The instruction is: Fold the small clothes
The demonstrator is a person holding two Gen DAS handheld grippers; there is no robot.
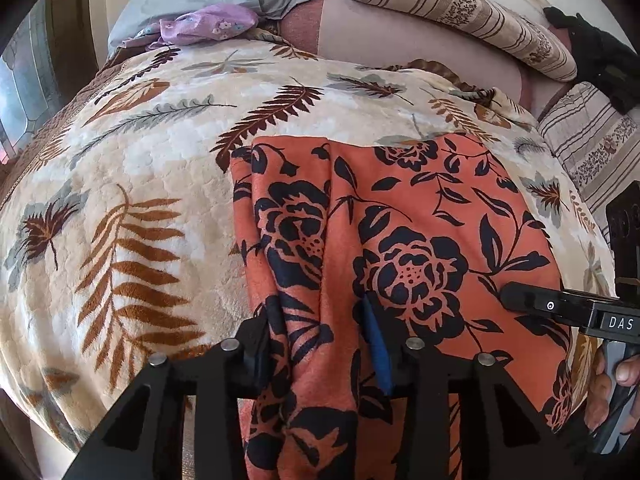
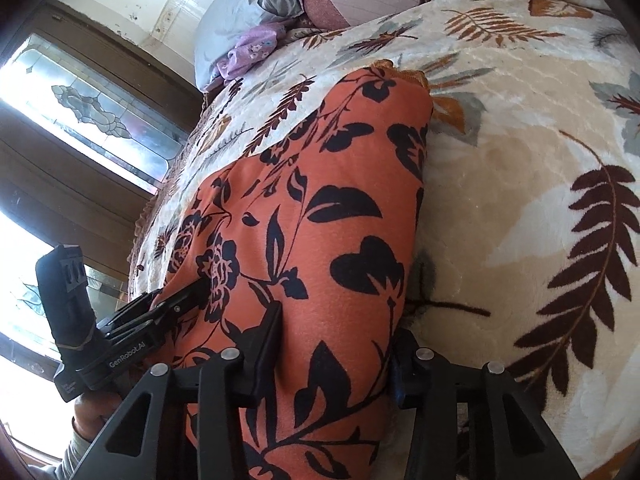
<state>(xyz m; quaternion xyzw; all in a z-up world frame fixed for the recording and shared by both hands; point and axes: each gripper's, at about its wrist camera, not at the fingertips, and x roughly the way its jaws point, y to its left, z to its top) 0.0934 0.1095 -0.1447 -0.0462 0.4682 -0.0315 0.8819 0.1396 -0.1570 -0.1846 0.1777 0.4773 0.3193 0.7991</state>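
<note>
1. Orange cloth with black flower print [image 1: 400,216]: spread on the bed, its near edge bunched between both tongs.
2. Left tongs [image 1: 320,320]: clenched on a raised fold of that cloth.
3. Right tongs [image 2: 336,336]: clenched on the cloth's near edge.
4. Cream plush blanket with brown fern leaves [image 1: 140,168]: under the cloth, beyond both tongs.
</note>
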